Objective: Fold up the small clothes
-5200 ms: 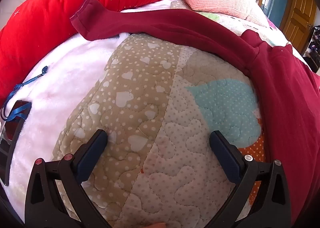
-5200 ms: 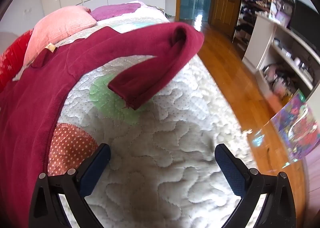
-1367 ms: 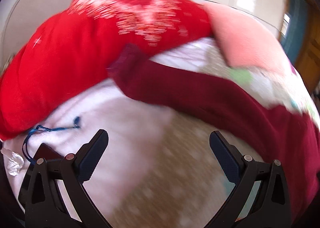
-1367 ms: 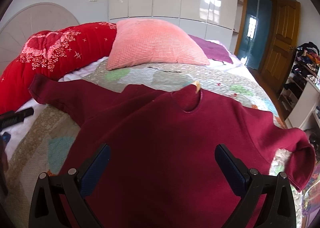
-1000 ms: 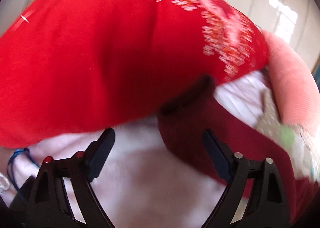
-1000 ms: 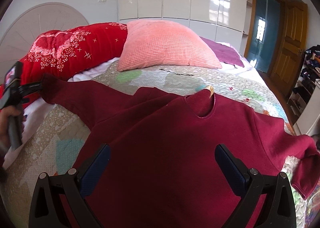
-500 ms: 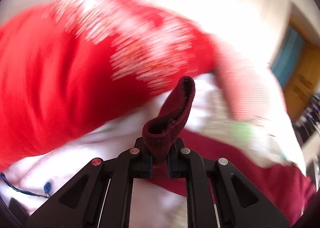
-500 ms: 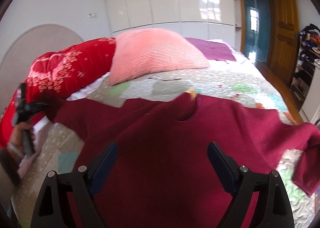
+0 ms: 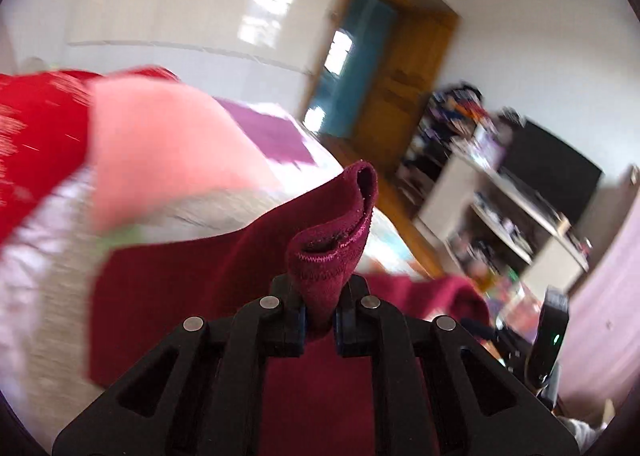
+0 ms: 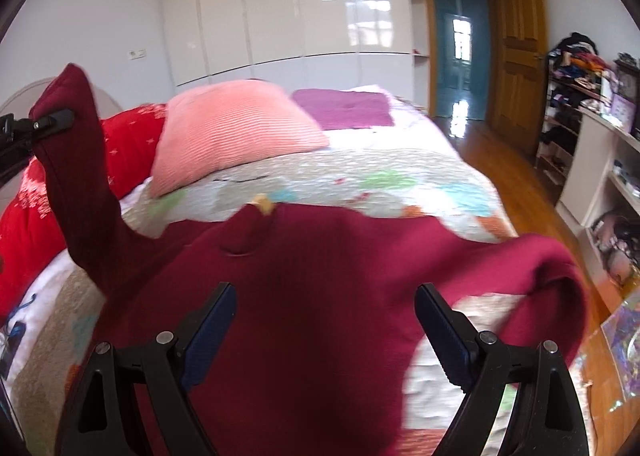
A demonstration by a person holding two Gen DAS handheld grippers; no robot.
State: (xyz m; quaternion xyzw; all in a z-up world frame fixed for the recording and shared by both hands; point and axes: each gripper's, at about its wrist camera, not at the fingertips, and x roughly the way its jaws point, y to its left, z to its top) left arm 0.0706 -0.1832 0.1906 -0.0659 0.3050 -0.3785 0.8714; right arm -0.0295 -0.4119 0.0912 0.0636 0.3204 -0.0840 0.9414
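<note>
A maroon sweater (image 10: pixel 320 296) lies spread on the quilted bed (image 10: pixel 360 179), neck hole toward the pillows. My left gripper (image 9: pixel 321 326) is shut on the cuff of its left sleeve (image 9: pixel 336 248). In the right wrist view that sleeve (image 10: pixel 76 175) hangs lifted above the bed at the far left, held by the left gripper (image 10: pixel 48 121). My right gripper (image 10: pixel 324 332) is open over the sweater's body, with nothing pressed between its pads. The other sleeve (image 10: pixel 560 280) curls over the bed's right side.
A pink pillow (image 10: pixel 232 131), a red quilt (image 10: pixel 24 207) and a purple pillow (image 10: pixel 344 107) lie at the head of the bed. White shelves (image 10: pixel 608 183) with clutter stand at the right beside a wooden floor (image 10: pixel 516 159) and door (image 10: pixel 520 39).
My left gripper closed on the sleeve cuff, then rose and swung right, lifting the sleeve off the bed. The right gripper narrowed slightly and shifted over the sweater.
</note>
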